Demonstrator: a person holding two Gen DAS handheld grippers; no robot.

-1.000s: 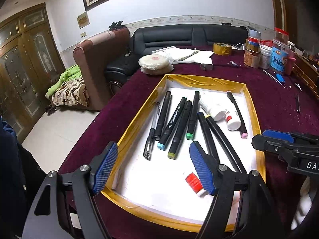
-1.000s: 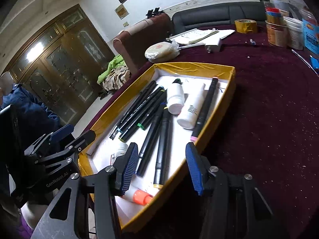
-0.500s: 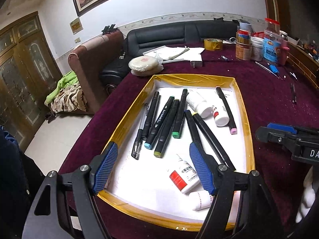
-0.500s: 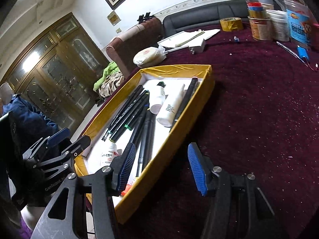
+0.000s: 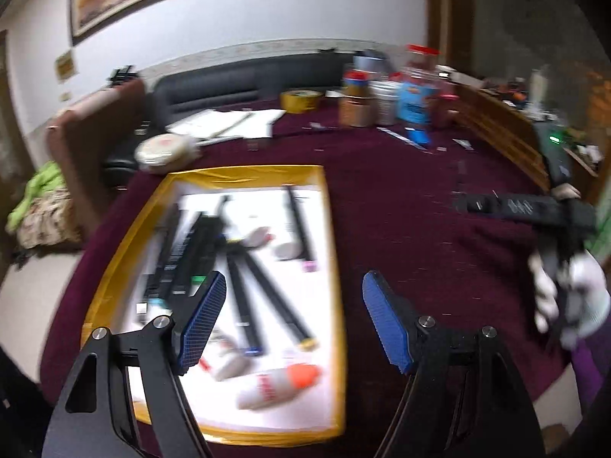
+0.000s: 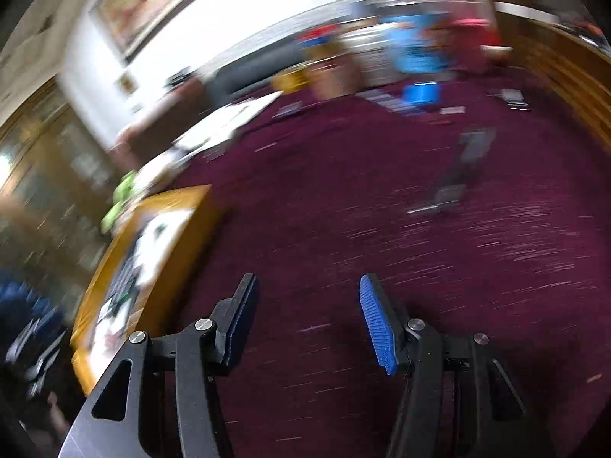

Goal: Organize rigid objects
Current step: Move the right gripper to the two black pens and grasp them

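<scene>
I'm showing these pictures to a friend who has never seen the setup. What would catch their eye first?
Probably the gold-rimmed tray on the maroon table, holding black markers and an orange-capped bottle at its near end. Next, the open left hand-held gripper over the tray's right rim. Behind, a cluster of jars stands at the table's far edge.

I read the left gripper (image 5: pixel 294 318) jaws spread wide, nothing between them. Right gripper (image 6: pixel 305 318) likewise parted and empty. White-gloved right hand (image 5: pixel 573 301) grips its handle, seen from the left wrist.
</scene>
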